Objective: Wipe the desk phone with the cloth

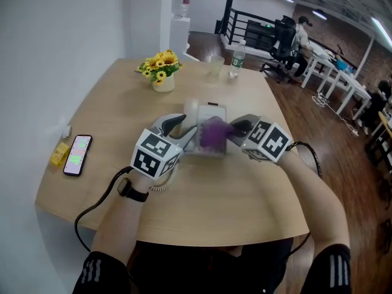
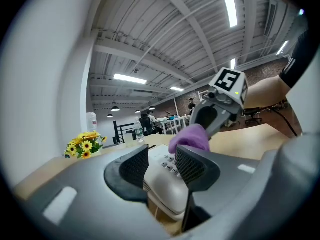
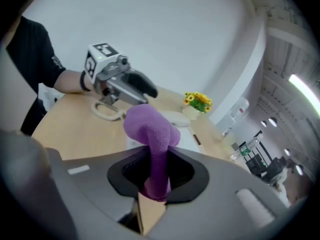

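A light grey desk phone sits mid-table. My left gripper comes at it from the left. In the left gripper view the jaws straddle the phone's near edge, and the left gripper looks shut on it. My right gripper is shut on a purple cloth, which rests on the phone's keypad area. The cloth stands bunched up out of the right gripper, over the phone. The left gripper shows beyond it. Cloth and right gripper show behind the keys.
A smartphone and a small yellow object lie at the table's left edge. A pot of sunflowers, a cup and a water bottle stand at the far side. The phone's coiled cord lies under my left wrist.
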Available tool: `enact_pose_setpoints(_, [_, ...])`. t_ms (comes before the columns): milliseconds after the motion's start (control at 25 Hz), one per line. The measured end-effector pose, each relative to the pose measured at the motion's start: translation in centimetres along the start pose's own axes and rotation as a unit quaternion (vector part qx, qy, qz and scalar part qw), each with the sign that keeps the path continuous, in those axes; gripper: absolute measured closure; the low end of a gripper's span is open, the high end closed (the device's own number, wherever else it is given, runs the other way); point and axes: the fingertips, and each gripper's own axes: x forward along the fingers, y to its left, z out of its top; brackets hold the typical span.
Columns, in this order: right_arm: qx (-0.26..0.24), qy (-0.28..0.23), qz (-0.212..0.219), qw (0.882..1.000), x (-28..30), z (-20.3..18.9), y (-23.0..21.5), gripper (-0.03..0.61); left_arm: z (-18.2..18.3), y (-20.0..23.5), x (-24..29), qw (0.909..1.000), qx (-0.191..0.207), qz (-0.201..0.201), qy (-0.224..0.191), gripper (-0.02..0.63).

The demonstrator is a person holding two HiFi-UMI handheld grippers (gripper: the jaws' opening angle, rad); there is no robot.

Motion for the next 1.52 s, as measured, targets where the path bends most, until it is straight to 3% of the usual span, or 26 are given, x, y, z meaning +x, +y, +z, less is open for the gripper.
enact_pose_setpoints(200, [0.053, -0.001, -0.071, 0.996, 1.7, 2.3, -8.4, 0.500, -0.1, 0.1, -0.1, 1.0000, -0.004, 0.002, 0.000, 0.451])
enact_pose_setpoints(440, [0.080, 0.040, -0.103, 0.991, 6.1, 1.6, -11.5, 0.500, 0.1, 0.4, -0.3, 0.9999, -0.009, 0.003, -0.005, 0.451])
enact_pose_setpoints(640, [0.066, 0.068, -0.064, 0.993, 8.9, 0.1, -8.7, 0.500, 0.3, 0.6, -0.3, 0.9999, -0.013, 0.005, -0.010, 0.451])
enact_pose_setpoints(800, [0.054, 0.055, -0.028, 0.997, 8.4, 0.3, -5.4, 0.500, 0.4, 0.6, -0.3, 0.9999, -0.011, 0.003, -0.011, 0.451])
enact_pose_setpoints(1280, [-0.048, 0.043, 0.074, 0.995, 4.3, -0.9, 8.0, 0.501, 0.1, 0.5, -0.2, 0.9999, -0.008, 0.004, -0.006, 0.451])
enact_pose_setpoints(1440, [-0.048, 0.032, 0.098, 0.994, 3.3, -0.6, 9.0, 0.500, -0.2, 0.7, -0.2, 0.9999, -0.011, 0.007, -0.003, 0.451])
enact_pose_setpoints(1520, [-0.021, 0.003, 0.080, 0.997, 2.5, 0.5, 7.0, 0.500, 0.0, 0.8, -0.3, 0.9999, -0.012, 0.008, -0.006, 0.451])
